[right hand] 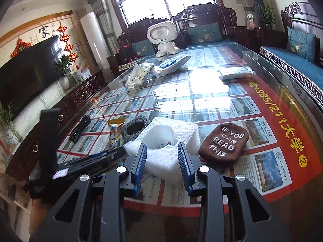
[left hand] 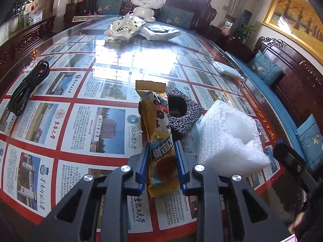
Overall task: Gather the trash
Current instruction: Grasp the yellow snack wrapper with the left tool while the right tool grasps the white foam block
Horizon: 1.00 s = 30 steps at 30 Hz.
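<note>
Yellow snack wrapper [left hand: 159, 141] is pinched near its lower part between the blue pads of the left gripper [left hand: 161, 151], its free end standing up over the glass tabletop [left hand: 80, 84]. The right gripper [right hand: 162, 157] is empty, jaws parted, at the near edge of the white foam block [right hand: 171, 139]. A black foam ring [left hand: 181, 111] sits just behind the wrapper, touching the white block's far side. Risk: the thin, slick film may slide from the pads on lifting, or its loose end may catch the ring. The right jaws look narrower than the block and could push it away. Under the glass lies a printed poster; a coiled black cable [left hand: 26, 88], a brown lettered cloth [right hand: 224, 141] and carved wooden sofas surround.
</note>
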### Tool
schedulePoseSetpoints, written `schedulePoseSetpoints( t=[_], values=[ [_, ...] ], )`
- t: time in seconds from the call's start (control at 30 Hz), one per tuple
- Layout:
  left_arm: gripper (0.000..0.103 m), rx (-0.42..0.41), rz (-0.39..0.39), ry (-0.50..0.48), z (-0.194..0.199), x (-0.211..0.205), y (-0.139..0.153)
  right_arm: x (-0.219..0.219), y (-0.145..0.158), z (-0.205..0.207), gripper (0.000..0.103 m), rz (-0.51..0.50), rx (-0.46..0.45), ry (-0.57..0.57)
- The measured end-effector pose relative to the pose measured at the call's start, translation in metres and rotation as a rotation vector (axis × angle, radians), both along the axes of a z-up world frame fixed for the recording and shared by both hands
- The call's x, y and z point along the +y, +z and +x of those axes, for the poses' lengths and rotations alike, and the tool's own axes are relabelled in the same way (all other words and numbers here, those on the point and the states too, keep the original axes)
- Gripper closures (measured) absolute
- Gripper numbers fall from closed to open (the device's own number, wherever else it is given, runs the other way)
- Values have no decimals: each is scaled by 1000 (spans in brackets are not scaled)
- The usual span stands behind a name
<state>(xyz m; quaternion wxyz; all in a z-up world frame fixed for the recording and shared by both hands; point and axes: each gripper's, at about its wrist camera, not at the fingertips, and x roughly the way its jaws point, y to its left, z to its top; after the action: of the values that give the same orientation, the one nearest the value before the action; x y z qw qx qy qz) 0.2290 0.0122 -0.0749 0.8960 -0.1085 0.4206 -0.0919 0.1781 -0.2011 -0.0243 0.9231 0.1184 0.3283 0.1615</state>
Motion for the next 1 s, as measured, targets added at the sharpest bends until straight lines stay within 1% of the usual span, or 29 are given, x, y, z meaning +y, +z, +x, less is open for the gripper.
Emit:
schedulePoseSetpoints(
  t=[0.2,0.27,0.3,0.4,0.53,0.57,0.6,0.63,0.9,1.0],
  values=[
    [77,-19,-11,-13,-8,1,3,-2,-15,21,71,4,57,-59],
    [77,-21,-18,-20,-11,2,4,-3,-20,26,70,25,72,-61],
    [79,-24,-19,-20,-12,3,5,-4,-21,28,68,32,80,-66],
    [80,-33,-20,-22,-14,4,7,-2,-21,35,64,12,95,-77],
    [80,-29,-24,-21,-15,5,7,2,-24,45,63,-15,121,-82],
    [80,-27,-23,-20,-14,5,6,3,-23,46,64,-25,123,-80],
    [80,-24,-25,-19,-14,5,5,5,-24,47,70,-41,123,-76],
    [80,-21,-24,-20,-14,5,5,7,-24,47,72,-52,122,-73],
    [80,12,0,-10,-2,2,0,13,-23,46,73,-103,99,-62],
    [80,16,-14,-12,2,3,-1,14,-23,47,73,-112,102,-57]
  ],
)
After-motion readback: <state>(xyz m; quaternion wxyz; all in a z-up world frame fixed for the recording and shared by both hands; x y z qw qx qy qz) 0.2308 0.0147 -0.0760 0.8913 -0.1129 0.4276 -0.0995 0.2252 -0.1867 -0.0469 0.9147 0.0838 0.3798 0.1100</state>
